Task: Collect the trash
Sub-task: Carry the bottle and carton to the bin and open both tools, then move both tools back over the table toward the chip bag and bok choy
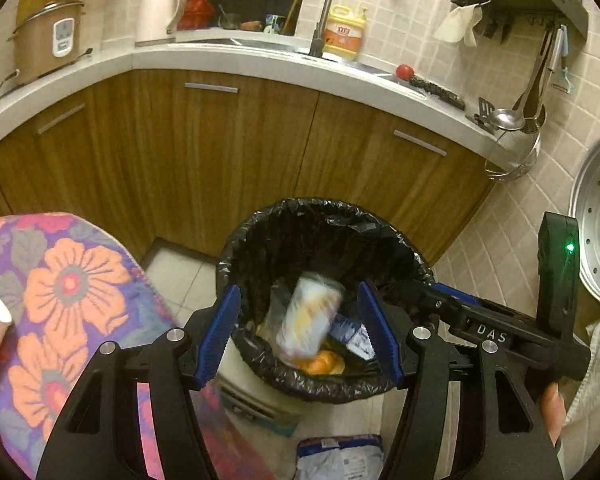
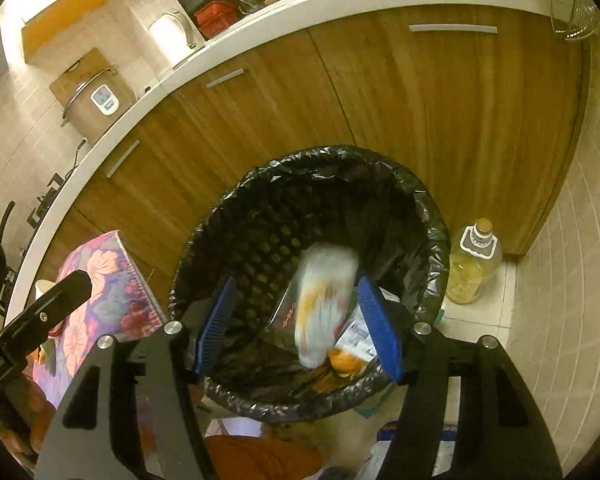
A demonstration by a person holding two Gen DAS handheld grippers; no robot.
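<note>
Fingers (image 1: 224,332) of your left gripper (image 1: 300,332): blue-padded, spread apart, nothing pinched between them, poised over the near rim of the trash bin (image 1: 260,240).
Left wrist view, listed from the bin:
- Bin: black liner, standing on the tiled floor in front of the wooden cabinets (image 1: 220,148).
- Blurred pale packet (image 1: 310,318): inside the bin's mouth, clear of both pads (too smeared to read).
- Orange scrap (image 1: 322,362): in the bin, below the packet.
- Flowered cloth (image 1: 72,280): left of the bin.
- Right gripper (image 1: 452,304): reaching in from the bin's right.

Right wrist view, again from the bin (image 2: 432,240):
- Your right gripper (image 2: 300,332): fingers (image 2: 378,332) apart, gripping nothing, above the near rim.
- Packet (image 2: 324,300): blurred, inside the bin.
- Oil bottle (image 2: 474,264): on the floor just right of the bin.
- Flowered cloth (image 2: 112,280): left of the bin.
</note>
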